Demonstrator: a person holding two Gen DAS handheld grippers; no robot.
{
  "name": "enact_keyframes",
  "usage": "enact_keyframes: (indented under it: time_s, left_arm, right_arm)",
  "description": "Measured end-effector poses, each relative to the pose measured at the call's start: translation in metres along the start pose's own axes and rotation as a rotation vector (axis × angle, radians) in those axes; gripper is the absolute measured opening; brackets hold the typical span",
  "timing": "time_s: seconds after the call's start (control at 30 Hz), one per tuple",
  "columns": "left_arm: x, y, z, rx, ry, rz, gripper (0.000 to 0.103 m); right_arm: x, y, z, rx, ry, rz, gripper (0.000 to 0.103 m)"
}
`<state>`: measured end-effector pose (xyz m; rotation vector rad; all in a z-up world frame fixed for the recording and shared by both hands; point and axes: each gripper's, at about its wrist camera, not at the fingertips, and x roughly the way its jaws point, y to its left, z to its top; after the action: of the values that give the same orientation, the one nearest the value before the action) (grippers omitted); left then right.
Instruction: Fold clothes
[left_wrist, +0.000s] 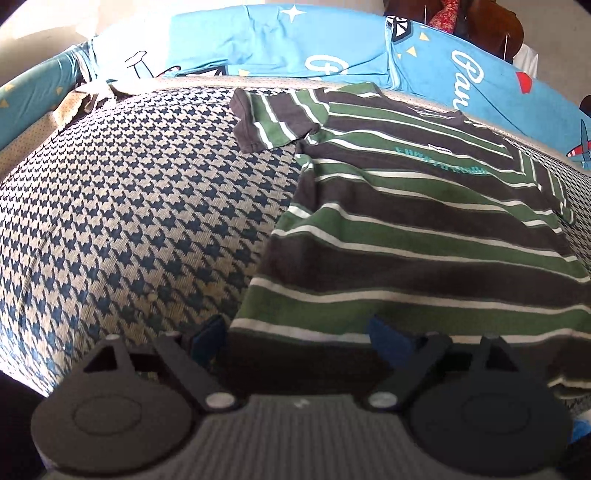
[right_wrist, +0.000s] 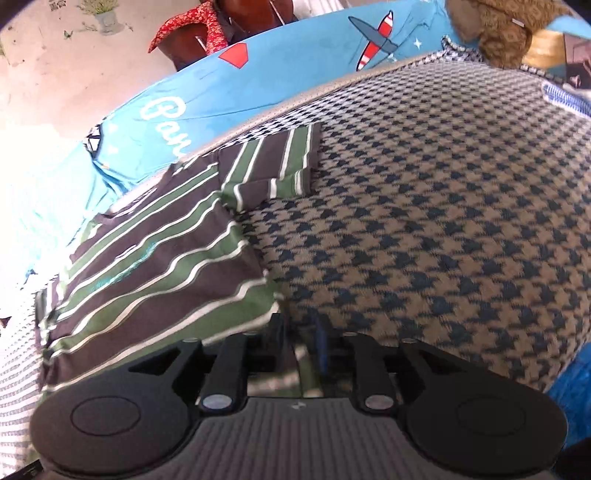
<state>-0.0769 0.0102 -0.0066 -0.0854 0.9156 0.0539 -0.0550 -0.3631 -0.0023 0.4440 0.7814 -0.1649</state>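
A T-shirt (left_wrist: 406, 229) striped green, dark brown and white lies flat on a houndstooth blanket (left_wrist: 129, 206), one sleeve (left_wrist: 269, 118) spread to the left. My left gripper (left_wrist: 295, 332) stands wide open at the shirt's near hem, and the hem's left corner lies between its blue-padded fingers (left_wrist: 208, 332). In the right wrist view the same shirt (right_wrist: 155, 258) fills the left side, its other sleeve (right_wrist: 273, 166) folded back. My right gripper (right_wrist: 299, 332) sits at the shirt's near right corner with a narrow gap between its fingers; striped cloth lies under them, with no pad pressing on it.
Light blue bedding (left_wrist: 295, 44) printed with airplanes and lettering runs along the blanket's far edge. A brown teddy bear (right_wrist: 509, 29) sits at the far right corner. A chair with a red patterned cloth (right_wrist: 192, 29) stands beyond the bed.
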Motion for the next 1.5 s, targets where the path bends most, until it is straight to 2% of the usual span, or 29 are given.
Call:
enact_keyframes:
  time_s: [0.07,0.5,0.7,0.83,0.9,0.93,0.97,1.1,1.27,1.5]
  left_arm:
    - [-0.001,-0.001,0.000,-0.001,-0.004,-0.006,0.090]
    - [-0.002,0.000,0.002,-0.018,-0.007,-0.027,0.093]
    - [-0.003,0.000,0.003,-0.023,-0.010,-0.029,0.093]
    - [-0.002,0.001,0.003,-0.026,-0.007,-0.028,0.093]
    - [-0.002,0.001,0.003,-0.026,-0.006,-0.026,0.093]
    - [-0.001,0.001,0.003,-0.026,-0.005,-0.025,0.093]
    - [-0.001,0.001,0.003,-0.027,-0.006,-0.024,0.093]
    - [-0.003,0.004,0.003,-0.035,-0.011,-0.021,0.097]
    - [-0.005,0.010,0.005,-0.058,-0.017,-0.011,0.097]
    - [-0.007,0.021,0.006,-0.088,-0.018,0.015,0.098]
  right_arm:
    - [-0.007,-0.002,-0.004,-0.014,0.005,0.007,0.033]
    - [-0.042,-0.016,-0.035,-0.009,0.083,0.055,0.044]
    - [-0.047,0.000,-0.049,-0.117,0.079,0.018,0.047]
    - [-0.048,0.014,-0.055,-0.196,0.070,-0.014,0.036]
    - [-0.047,0.018,-0.056,-0.203,0.061,-0.022,0.026]
    - [-0.048,0.017,-0.058,-0.202,0.060,-0.017,0.013]
    - [-0.051,0.013,-0.060,-0.199,0.059,-0.008,0.007]
    - [-0.053,0.009,-0.062,-0.177,0.038,-0.017,0.005]
    - [-0.056,0.002,-0.056,-0.107,0.008,-0.049,0.004]
    - [-0.060,-0.009,-0.052,-0.091,-0.038,-0.149,0.003]
